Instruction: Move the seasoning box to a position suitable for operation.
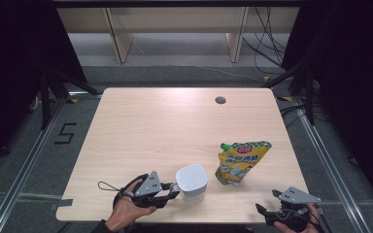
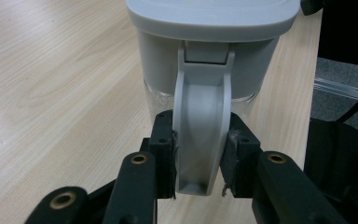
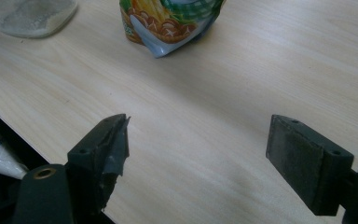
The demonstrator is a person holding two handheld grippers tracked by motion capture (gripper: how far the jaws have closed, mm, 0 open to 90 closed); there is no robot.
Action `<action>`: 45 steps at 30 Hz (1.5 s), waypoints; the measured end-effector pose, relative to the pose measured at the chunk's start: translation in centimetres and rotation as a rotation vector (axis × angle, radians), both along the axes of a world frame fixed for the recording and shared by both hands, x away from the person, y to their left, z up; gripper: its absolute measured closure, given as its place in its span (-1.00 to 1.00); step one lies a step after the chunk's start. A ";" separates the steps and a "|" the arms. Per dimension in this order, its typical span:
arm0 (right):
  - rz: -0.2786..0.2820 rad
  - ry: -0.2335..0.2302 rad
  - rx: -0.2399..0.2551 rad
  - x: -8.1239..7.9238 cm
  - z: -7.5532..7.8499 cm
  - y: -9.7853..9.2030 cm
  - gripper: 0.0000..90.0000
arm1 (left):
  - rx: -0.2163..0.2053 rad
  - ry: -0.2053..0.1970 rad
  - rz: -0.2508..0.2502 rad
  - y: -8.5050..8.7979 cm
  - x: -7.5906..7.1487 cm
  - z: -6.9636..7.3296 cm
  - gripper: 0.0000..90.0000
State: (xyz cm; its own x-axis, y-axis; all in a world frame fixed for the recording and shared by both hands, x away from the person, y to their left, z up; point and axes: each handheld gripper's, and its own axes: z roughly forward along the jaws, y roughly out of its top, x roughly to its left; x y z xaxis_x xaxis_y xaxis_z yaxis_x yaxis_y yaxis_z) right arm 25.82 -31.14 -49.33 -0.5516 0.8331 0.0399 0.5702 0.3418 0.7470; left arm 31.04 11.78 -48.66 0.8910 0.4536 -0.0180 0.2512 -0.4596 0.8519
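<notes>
I'm clamping the L gripper [image 1: 175,188] on the handle [image 2: 201,140] of the grey-lidded jug [image 1: 192,182] at the table's [image 1: 150,126] near edge, so it's staying upright. R gripper [image 1: 268,209] is hanging wide open w/ nothing in it, near the sauce pouch [image 1: 240,161], prob. next.

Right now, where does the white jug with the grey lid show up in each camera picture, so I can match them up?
High view: the jug stands near the table's front edge, left of centre, its handle between the left gripper jaws.
Left gripper view: the jug is top centre, its handle clamped.
Right gripper view: its clear base sits in the top left corner.
Shared landmark: the yellow pouch beside it.
</notes>
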 end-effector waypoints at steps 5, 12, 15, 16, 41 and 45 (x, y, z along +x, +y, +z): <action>0.001 0.000 -0.001 0.0 0.0 0.0 -0.51 | -0.002 -0.007 -0.024 0.4 0.6 -0.1 0.52; 0.005 -0.003 0.004 0.1 -0.1 -0.2 -0.51 | 0.002 -0.023 -0.014 0.6 1.0 -0.1 0.50; 0.001 0.019 0.015 0.0 0.0 -0.1 -0.51 | 0.007 -0.039 0.011 0.8 1.4 -0.2 0.49; 0.003 0.020 0.019 0.0 0.0 -0.1 -0.51 | 0.010 -0.047 0.023 0.9 1.4 -0.2 0.49; 0.023 0.024 0.005 0.3 -0.1 0.1 -0.51 | -0.014 -0.063 0.010 1.0 1.2 -0.4 0.51; 0.018 0.022 0.006 0.3 -0.1 0.2 -0.51 | 0.004 -0.057 0.031 0.9 1.1 0.1 0.07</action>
